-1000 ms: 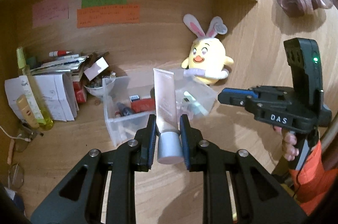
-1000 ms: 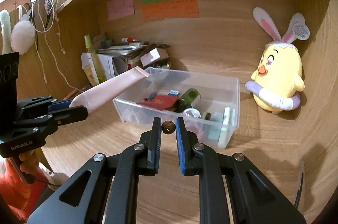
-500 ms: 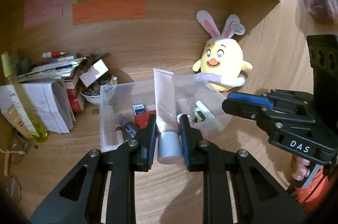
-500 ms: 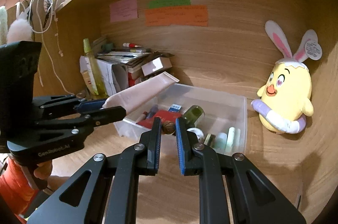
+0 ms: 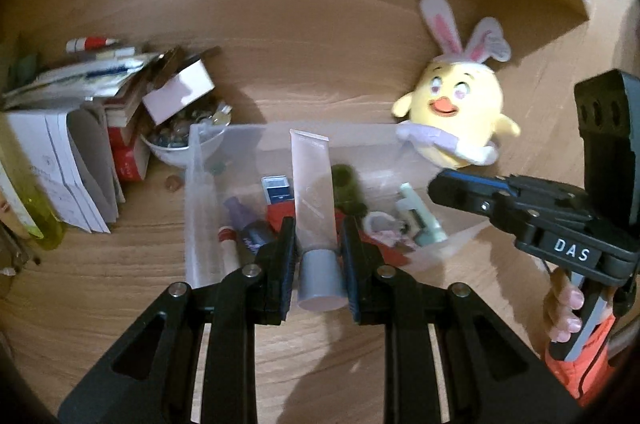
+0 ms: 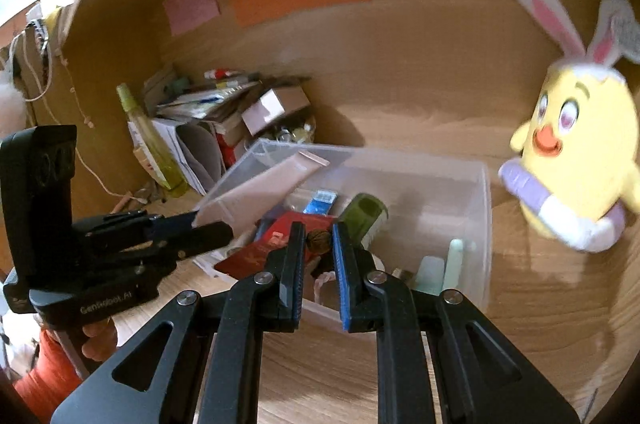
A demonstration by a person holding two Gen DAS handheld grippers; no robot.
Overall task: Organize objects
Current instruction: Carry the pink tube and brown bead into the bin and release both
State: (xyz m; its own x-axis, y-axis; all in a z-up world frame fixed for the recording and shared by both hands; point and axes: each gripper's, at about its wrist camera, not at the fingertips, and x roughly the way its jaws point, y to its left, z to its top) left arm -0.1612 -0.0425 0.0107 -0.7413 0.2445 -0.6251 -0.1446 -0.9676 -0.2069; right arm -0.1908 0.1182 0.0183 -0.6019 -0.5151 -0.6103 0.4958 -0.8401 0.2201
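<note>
**Open Bin, Crowded Flanks**

The clear bin (image 6: 476,224) lies open from above, its floor littered with small items. A plush chick (image 6: 576,163) blocks its right side; stacked papers (image 5: 76,159) and a bowl (image 5: 180,143) crowd its left. Bare wood lies in front.

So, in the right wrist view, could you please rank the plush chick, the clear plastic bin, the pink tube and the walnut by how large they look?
1. clear plastic bin
2. plush chick
3. pink tube
4. walnut, held right by the camera, yet easily the smallest
</note>
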